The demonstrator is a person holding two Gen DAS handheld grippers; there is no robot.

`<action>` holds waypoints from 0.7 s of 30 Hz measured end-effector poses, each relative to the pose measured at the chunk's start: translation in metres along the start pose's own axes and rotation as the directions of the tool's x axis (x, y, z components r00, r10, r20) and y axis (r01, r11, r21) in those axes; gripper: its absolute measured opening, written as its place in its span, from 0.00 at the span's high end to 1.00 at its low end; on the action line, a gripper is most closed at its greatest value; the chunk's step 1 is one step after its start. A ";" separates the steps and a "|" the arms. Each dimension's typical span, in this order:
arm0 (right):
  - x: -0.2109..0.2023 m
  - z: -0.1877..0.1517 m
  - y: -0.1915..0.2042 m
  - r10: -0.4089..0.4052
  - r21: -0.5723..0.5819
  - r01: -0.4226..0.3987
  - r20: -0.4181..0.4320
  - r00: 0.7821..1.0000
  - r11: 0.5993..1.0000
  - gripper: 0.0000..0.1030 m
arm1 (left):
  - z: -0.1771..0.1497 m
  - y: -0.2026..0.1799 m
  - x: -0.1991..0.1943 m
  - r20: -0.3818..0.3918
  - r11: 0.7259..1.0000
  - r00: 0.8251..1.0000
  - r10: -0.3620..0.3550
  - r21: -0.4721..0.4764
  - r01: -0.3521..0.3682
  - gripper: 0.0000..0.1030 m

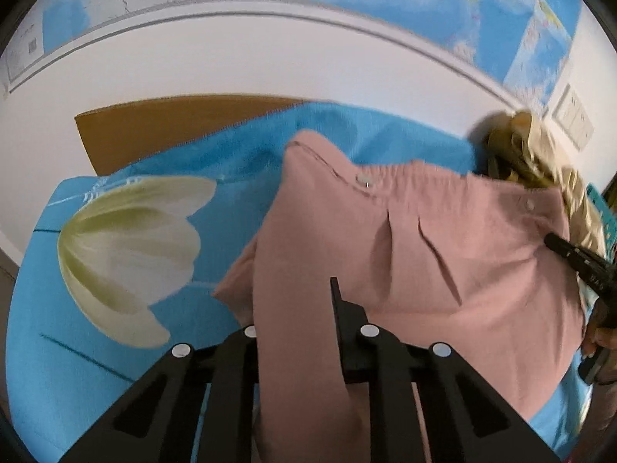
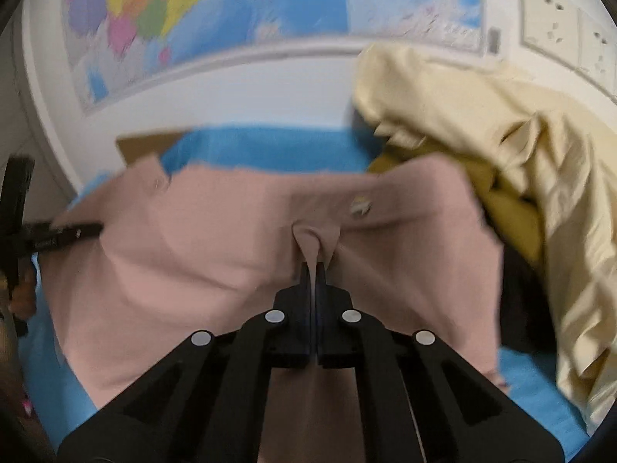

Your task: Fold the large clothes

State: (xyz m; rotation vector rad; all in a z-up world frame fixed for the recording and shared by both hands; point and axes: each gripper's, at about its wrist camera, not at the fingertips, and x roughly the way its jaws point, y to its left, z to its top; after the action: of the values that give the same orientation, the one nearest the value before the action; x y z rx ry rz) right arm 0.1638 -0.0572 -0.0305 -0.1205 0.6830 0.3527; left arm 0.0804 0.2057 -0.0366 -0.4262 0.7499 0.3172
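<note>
The pink garment (image 1: 424, 254) lies spread on the blue sheet (image 1: 46, 328), beside a cream cloth (image 2: 520, 146). The right gripper (image 2: 313, 270) is clamped on a pinched fold of it. The left gripper (image 1: 297, 308) seems clamped on its edge too, though cloth hides one finger.
</note>
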 end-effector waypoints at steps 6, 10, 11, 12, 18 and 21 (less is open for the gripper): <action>0.027 -0.011 -0.003 0.019 0.023 -0.017 -0.100 0.995 1.000 0.96 | -0.003 0.002 0.013 -0.017 0.998 0.997 0.069 0.012 -0.069 0.71; 0.003 -0.012 -0.003 0.016 0.027 -0.015 -0.061 0.998 1.000 0.74 | -0.011 0.003 -0.003 0.014 0.993 0.993 0.116 0.022 -0.116 0.52; -0.007 -0.011 0.002 0.027 0.014 -0.027 -0.036 0.999 1.000 0.68 | -0.013 0.003 -0.010 0.031 0.992 0.992 0.126 0.024 -0.127 0.49; -0.015 -0.010 0.008 0.045 -0.005 -0.045 -0.014 0.999 0.999 0.57 | -0.016 0.003 -0.020 0.060 0.989 0.988 0.141 0.030 -0.143 0.46; -0.047 -0.021 0.058 0.158 -0.171 -0.155 0.005 0.987 0.973 0.47 | -0.036 -0.005 -0.052 0.140 0.987 0.982 0.126 0.083 -0.138 0.40; -0.042 -0.032 0.060 0.137 -0.161 -0.138 -0.014 0.990 0.977 0.47 | -0.045 -0.012 -0.065 0.191 0.988 0.979 0.078 0.116 -0.101 0.40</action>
State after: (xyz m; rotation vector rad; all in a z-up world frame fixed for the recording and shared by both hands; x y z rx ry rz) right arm 0.0931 -0.0202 -0.0278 -0.2285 0.6667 0.5411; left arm 0.0143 0.1655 -0.0167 -0.2409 0.6032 0.3873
